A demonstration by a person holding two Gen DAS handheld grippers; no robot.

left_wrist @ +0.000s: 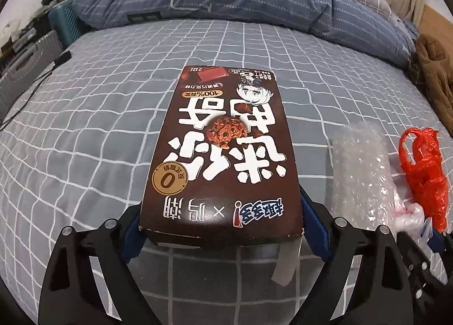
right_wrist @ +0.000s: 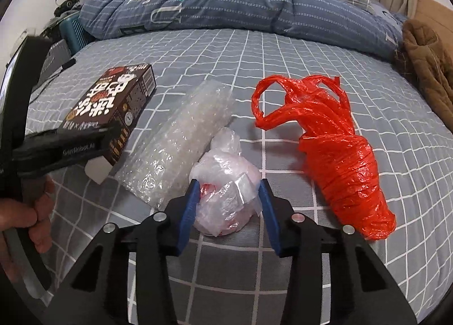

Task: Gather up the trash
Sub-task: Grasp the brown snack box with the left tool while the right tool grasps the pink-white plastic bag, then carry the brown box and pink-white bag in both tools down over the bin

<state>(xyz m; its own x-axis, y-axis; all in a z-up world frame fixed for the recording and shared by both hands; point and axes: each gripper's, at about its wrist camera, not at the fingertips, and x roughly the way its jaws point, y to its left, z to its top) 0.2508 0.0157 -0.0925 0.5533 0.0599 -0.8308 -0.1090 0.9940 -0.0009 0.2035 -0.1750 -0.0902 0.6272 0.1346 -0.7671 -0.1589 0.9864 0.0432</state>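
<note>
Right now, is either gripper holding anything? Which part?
Right gripper pinches the clear plastic wad across its sides. Left gripper straddles the cookie box at its near end; grip cannot be told.

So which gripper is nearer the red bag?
Right. The right gripper sits around a clear plastic wad just beside the red bag; the left gripper straddles the cookie box, beyond the bubble wrap.

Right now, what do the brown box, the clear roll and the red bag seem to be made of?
Box: printed cardboard, slightly glossy, with crisp folded edges and an end flap. Roll: likely bubble wrap, clear plastic dotted with shiny bubbles. Bag: thin crinkled plastic film, translucent red with handle loops.
</note>
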